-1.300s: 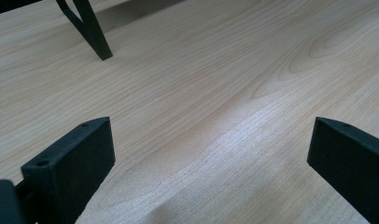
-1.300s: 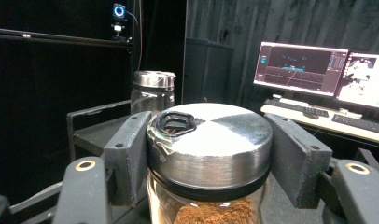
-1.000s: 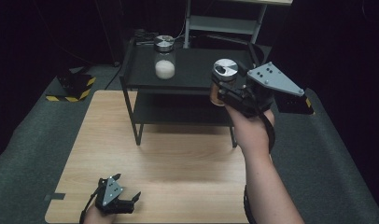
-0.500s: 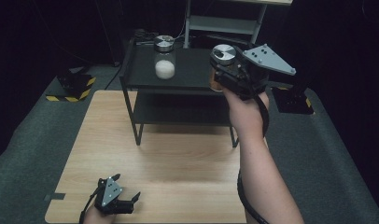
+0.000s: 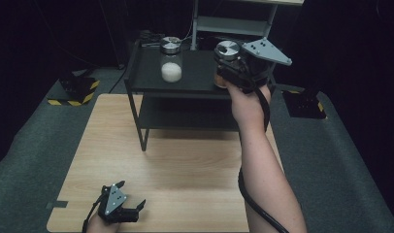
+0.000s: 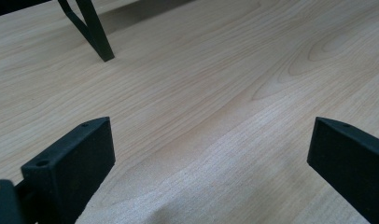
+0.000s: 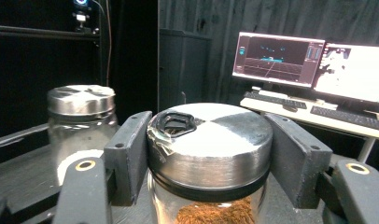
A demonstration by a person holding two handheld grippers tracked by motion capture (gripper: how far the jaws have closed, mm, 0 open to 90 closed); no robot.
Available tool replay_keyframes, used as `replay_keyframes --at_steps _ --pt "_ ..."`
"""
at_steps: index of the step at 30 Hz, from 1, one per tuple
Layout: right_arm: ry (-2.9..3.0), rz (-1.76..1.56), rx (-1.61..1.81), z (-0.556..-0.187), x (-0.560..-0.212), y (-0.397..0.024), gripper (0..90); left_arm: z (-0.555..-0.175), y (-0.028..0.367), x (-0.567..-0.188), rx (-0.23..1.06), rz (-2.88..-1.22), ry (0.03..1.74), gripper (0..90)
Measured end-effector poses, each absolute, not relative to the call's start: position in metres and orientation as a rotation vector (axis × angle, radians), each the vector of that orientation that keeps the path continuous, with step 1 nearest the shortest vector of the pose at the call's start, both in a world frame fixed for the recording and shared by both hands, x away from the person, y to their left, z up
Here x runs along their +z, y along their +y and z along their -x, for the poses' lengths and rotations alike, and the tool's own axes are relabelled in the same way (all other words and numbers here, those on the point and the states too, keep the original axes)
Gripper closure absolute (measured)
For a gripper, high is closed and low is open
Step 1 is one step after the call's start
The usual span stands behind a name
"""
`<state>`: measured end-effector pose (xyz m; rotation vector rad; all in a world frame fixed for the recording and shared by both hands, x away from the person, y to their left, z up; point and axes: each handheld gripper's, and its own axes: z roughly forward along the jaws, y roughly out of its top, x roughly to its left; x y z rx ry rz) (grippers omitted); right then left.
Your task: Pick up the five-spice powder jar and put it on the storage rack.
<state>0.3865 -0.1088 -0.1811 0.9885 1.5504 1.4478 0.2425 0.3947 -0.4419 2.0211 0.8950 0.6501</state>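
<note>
we hold the brown jar (image 7: pixel 210 158) in the right gripper (image 5: pixel 230 63), its 2 jaws pinching the steel lid from either side, as the right gripper view shows close up. in the high view the jar hangs over the right end of the black shelf (image 5: pixel 151 80), just at its top deck; we cannot tell whether its base touches. the white jar (image 5: pixel 171 60) stands on the same deck, well apart to the left. the left gripper (image 5: pixel 132 209) rests low on the table (image 5: pixel 185 165) near its front edge, jaws spread wide with nothing between them, only bare wood ahead in the left gripper view. we judge the brown jar stiff and fairly heavy for its size: glass body, metal lid, brown powder inside. the brushed lid looks smooth, so a pinch there could slip or twist, and the glass would break if dropped. we would take it squarely across the lid's side wall, as now, or lower on the glass for a steadier hold, and keep it upright.
</note>
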Motion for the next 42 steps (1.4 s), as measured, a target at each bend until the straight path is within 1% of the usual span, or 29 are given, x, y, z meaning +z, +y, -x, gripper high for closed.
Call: replay_keyframes --at_steps 19,42 --pt "1.553 -1.077 1.413 -0.419 -0.182 -0.086 35.2 -0.244 0.399 -0.442 0.629 -2.008 0.903 0.9" --pt "1.547 -1.119 1.449 -0.425 -0.188 -0.093 35.0 -0.245 0.401 -0.442 0.620 -2.005 0.905 0.9"
